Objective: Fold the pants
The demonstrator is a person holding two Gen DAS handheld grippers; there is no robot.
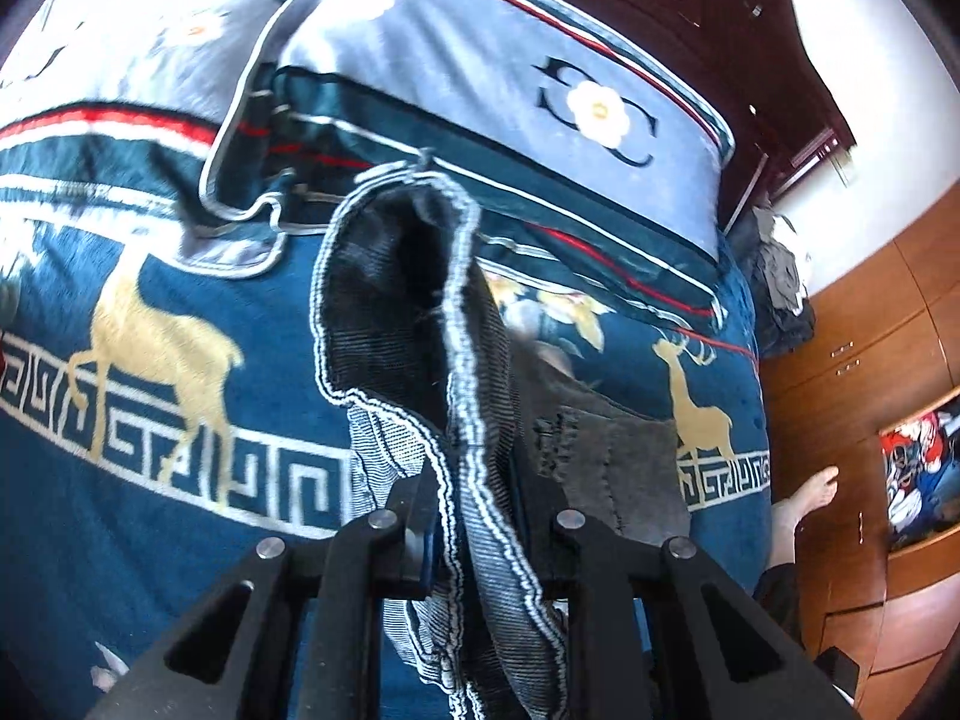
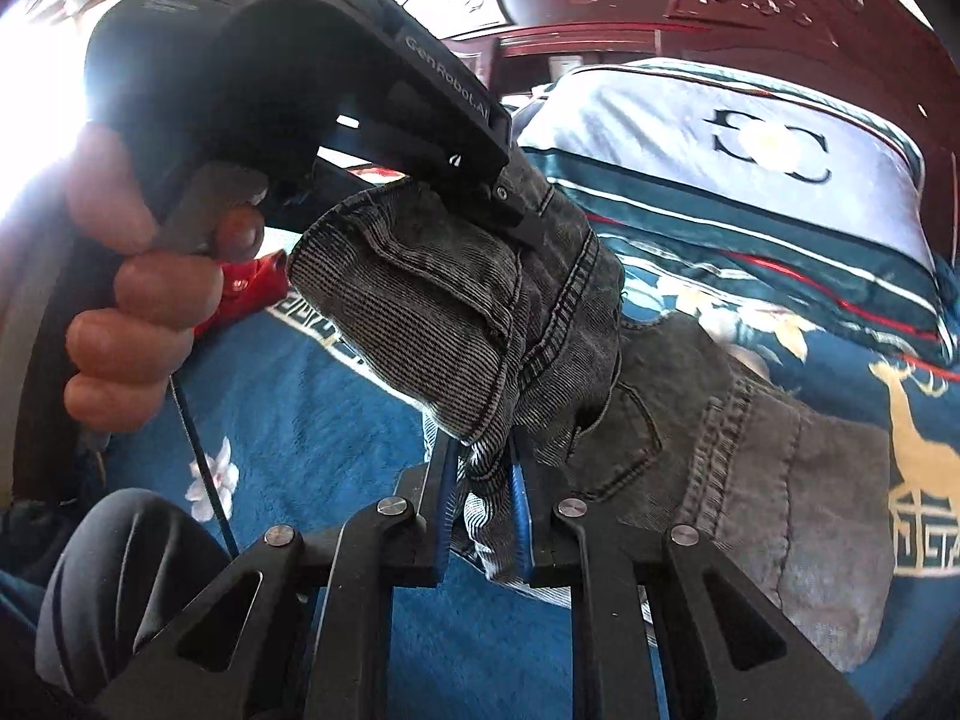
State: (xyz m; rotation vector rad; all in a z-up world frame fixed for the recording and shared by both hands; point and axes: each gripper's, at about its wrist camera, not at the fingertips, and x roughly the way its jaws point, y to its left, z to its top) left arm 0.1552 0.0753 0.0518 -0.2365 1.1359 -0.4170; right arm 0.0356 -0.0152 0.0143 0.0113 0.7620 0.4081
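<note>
Above the bed [image 2: 336,396], 2 grippers [image 2: 483,480] pinching pants [image 2: 456,312]

Daylit, bright; blown-out glare upper left in right wrist view; fisheye bending, dark vignetted corners, slight blur.

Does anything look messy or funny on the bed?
Only the pants look messy, and that fits mid-fold: one end is bunched up in the air, pinched by both the right tongs and the left tongs, while the rest lies rumpled on the deer blanket. Nothing looks torn or spilled.
</note>
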